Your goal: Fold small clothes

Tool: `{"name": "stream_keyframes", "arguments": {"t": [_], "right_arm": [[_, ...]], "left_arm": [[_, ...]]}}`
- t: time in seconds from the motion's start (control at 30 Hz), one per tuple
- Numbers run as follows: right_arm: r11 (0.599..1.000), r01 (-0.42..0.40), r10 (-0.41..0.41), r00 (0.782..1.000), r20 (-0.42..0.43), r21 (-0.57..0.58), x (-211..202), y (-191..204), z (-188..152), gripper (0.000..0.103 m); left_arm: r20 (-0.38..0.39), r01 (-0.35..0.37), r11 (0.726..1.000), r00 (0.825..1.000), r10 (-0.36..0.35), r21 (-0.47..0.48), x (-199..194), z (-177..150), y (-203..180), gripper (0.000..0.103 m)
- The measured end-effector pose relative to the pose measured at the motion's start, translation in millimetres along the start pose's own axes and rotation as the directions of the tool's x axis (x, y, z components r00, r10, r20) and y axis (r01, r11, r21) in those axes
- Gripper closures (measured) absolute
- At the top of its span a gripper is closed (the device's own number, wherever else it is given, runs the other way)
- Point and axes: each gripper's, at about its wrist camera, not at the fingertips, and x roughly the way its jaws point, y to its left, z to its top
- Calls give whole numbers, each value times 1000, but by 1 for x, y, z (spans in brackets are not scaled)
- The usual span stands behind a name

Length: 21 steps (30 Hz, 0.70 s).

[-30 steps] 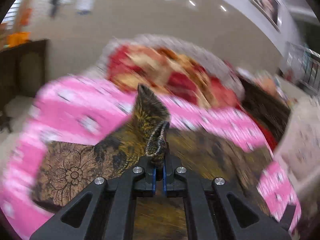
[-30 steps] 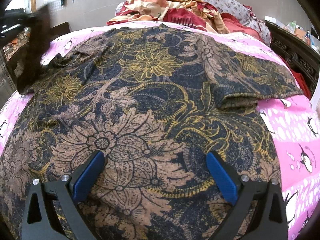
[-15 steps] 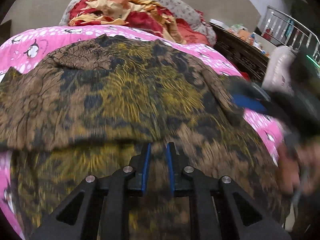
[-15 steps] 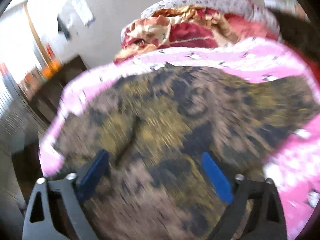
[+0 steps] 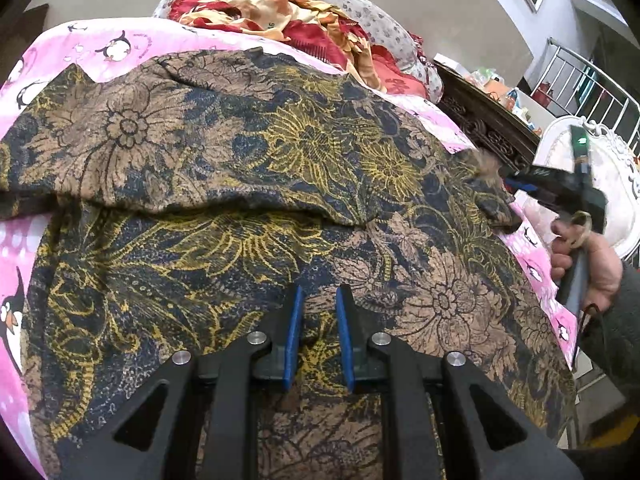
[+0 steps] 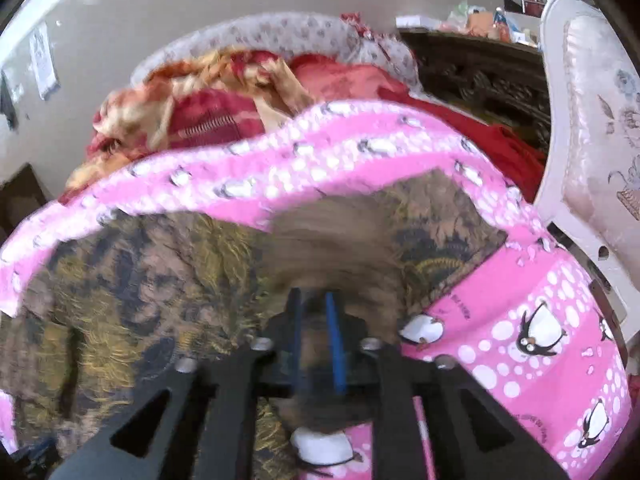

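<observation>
1. While the floral garment lies spread on the pink penguin sheet, its far part folded over, your left gripper hovers above it with pads slightly parted, gripping nothing.
2. Your right gripper has just been closing, and its pads pinch the garment's right edge (blurred in its own view).
</observation>
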Motion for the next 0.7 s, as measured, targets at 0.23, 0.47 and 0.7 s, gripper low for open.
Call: {"name": "stream_keyframes", "arguments": {"t": [0.23, 0.47, 0.7], "right_arm": [[839, -543, 522, 824, -220, -44, 12, 133, -45, 52], [808, -588, 542, 768, -342, -41, 59, 210, -90, 52], [751, -658, 644, 709, -289, 59, 62, 212, -84, 99]], "left_arm": [[-6, 33, 999, 999, -33, -36, 4, 2, 5, 103], [-9, 36, 998, 999, -37, -45, 5, 1, 7, 103], [-10, 40, 998, 999, -40, -51, 5, 1, 8, 103]]}}
